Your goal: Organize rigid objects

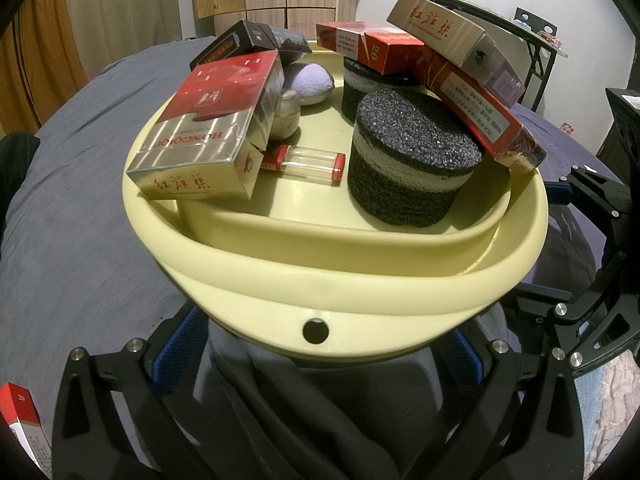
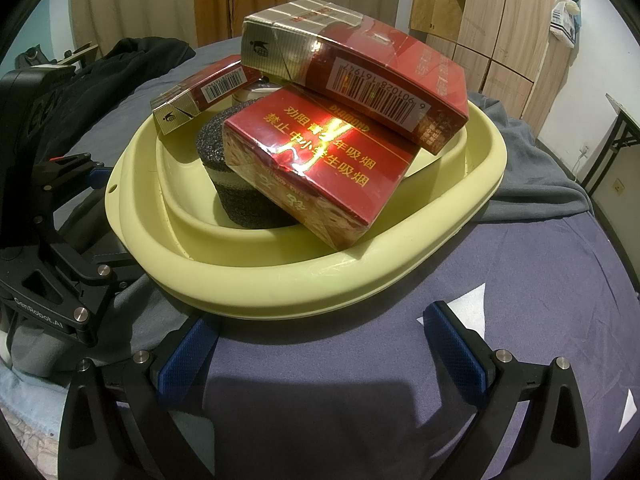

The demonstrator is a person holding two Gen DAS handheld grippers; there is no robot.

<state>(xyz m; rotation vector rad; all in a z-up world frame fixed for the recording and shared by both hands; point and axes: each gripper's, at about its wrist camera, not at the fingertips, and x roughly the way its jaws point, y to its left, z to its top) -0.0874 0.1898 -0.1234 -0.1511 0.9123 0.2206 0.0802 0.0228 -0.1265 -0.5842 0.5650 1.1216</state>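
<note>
Basin (image 1: 340, 276): directly ahead of left gripper (image 1: 324, 356), jaws wide, rim between the pads. Right gripper (image 2: 322, 346) wide, empty, facing the adjacent side.

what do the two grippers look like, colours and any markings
Both are the same build. The left gripper and right gripper have matte black, angular finger arms with triangular cut-outs and round silver bolt heads at the joints. The fingers carry blue, ribbed pads. In the right wrist view, the left gripper's black body shows white lettering reading GenRobot.AI. No cables or sleeves are visible.
</note>
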